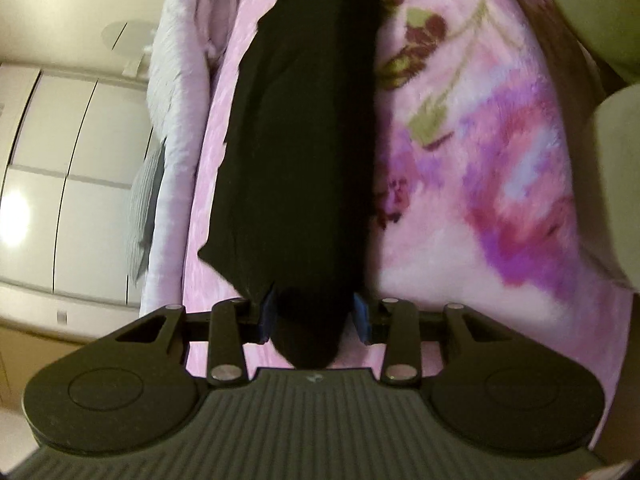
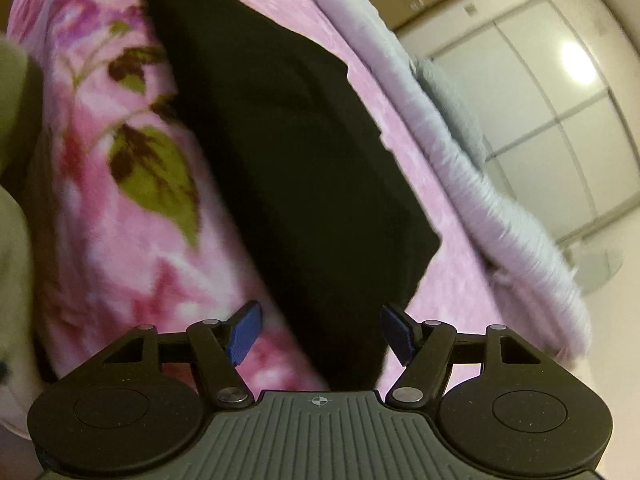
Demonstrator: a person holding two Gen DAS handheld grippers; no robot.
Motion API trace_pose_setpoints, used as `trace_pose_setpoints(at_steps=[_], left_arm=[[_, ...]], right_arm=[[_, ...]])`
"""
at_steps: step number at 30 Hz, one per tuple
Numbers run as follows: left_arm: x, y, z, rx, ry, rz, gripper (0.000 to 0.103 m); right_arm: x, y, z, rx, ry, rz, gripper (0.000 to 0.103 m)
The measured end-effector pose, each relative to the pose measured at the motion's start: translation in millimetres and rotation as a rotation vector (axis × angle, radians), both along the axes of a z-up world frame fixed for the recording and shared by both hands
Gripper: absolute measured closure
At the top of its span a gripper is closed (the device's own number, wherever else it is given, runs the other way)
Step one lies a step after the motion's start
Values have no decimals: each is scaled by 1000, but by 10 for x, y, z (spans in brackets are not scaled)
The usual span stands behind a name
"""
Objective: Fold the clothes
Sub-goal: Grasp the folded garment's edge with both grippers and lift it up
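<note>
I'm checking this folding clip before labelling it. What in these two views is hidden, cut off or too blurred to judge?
- Left wrist view: the black garment bunches between the left tongs, covering most of both blue pads; the contact itself is hidden.
- Right wrist view: the black garment runs under the right tongs body; its near end is hidden.
- Both views: garment type unclear, dark and motion-blurred.
- Floral blanket cut by the frame edge.

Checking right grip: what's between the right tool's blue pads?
In the right wrist view, a bunched end of the black garment runs between the right tool pads. Gaps show either side; the pads aren't pressing it.
</note>
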State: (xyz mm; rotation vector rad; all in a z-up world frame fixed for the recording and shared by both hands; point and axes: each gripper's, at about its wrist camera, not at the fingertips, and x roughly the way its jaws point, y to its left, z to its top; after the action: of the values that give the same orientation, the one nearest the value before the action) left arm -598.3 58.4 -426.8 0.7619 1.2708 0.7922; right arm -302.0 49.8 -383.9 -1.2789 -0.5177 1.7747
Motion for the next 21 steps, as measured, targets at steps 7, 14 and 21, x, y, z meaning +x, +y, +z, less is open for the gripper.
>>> trace_pose_setpoints(at_steps=[7,14,21], left_arm=[[-86,247,20,-25,-80,-3,82],[-199,364,212,-136,-185,7,94],[-321,249,535,-205,-257,16,95]], right_arm=[[-6,151,-219,73,-92,70,64],[-17,233,-124,-41,-65,14,92],[28,111,251,-115,-10,-8,94]])
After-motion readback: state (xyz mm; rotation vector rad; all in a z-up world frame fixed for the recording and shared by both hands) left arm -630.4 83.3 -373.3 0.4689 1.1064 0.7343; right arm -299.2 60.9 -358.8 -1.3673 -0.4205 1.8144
